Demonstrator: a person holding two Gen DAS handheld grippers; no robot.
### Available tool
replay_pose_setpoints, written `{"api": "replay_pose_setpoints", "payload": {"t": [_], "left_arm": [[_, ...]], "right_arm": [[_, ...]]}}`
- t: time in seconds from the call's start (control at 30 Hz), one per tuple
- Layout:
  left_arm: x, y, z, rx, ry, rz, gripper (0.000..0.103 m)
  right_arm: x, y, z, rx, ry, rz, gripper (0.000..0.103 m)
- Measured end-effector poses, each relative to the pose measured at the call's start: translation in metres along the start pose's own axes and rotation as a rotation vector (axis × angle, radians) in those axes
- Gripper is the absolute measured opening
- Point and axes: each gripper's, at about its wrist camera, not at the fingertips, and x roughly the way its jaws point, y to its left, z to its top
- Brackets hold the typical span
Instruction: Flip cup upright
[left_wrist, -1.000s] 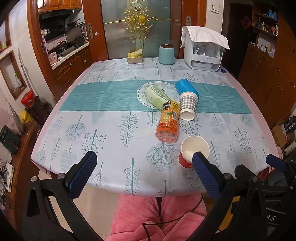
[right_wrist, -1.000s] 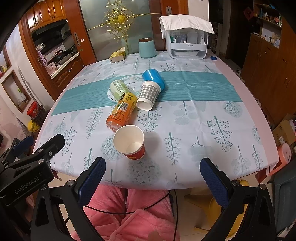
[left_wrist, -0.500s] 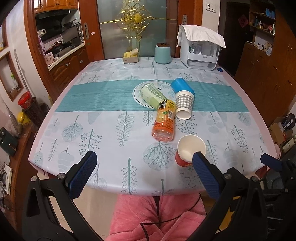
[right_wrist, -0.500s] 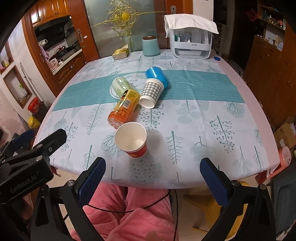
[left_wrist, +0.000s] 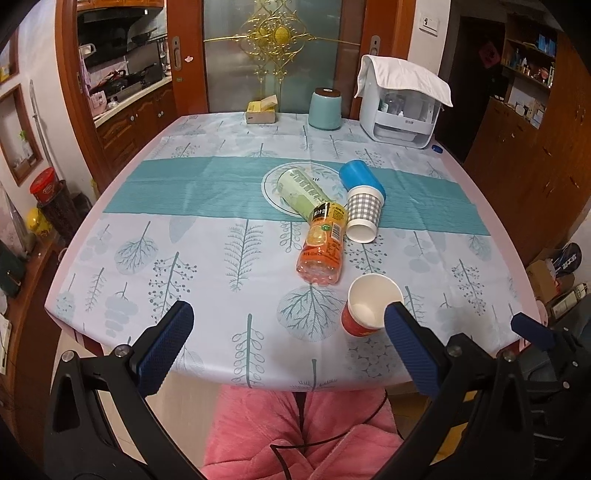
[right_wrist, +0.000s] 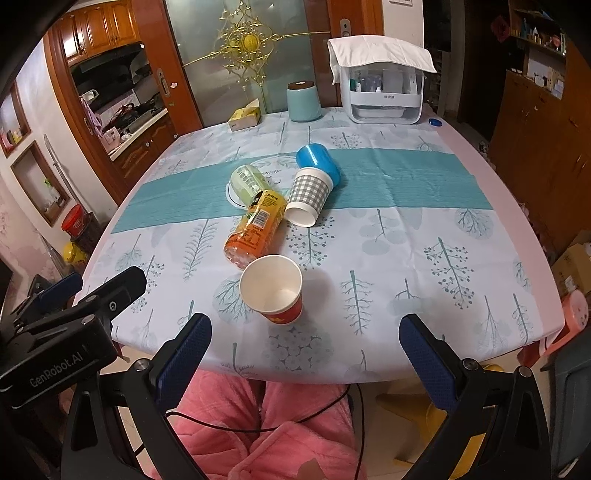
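A red paper cup (left_wrist: 365, 306) (right_wrist: 275, 291) stands upright near the table's front edge, white inside. A grey checked paper cup (left_wrist: 364, 216) (right_wrist: 308, 199) lies on its side, mouth toward me. A blue cup (left_wrist: 360, 177) (right_wrist: 317, 160) lies on its side just behind it. My left gripper (left_wrist: 286, 339) is open and empty at the front edge, left of the red cup. My right gripper (right_wrist: 304, 354) is open and empty, just before the red cup.
An orange juice bottle (left_wrist: 325, 243) (right_wrist: 256, 227) and a pale green bottle (left_wrist: 301, 192) (right_wrist: 247, 181) lie beside the cups. At the table's far end stand a teal canister (left_wrist: 325, 110), a tissue box (left_wrist: 260, 112) and a white appliance (left_wrist: 400, 107). Pink-clad legs (left_wrist: 295, 432) are below the table edge.
Both grippers have tilted up and drawn slightly closer to the table; the objects sit a little lower in view. Nothing on the table has moved. Both grippers stay open.
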Motion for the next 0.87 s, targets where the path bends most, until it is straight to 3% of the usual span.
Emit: {"api": "replay_pose_setpoints", "payload": {"t": [0.87], "left_arm": [[0.007,-0.003,0.001,0.006,0.015,0.008,0.103]], "right_arm": [[0.008,-0.007,0.003,0.009,0.016,0.007,0.103]]}}
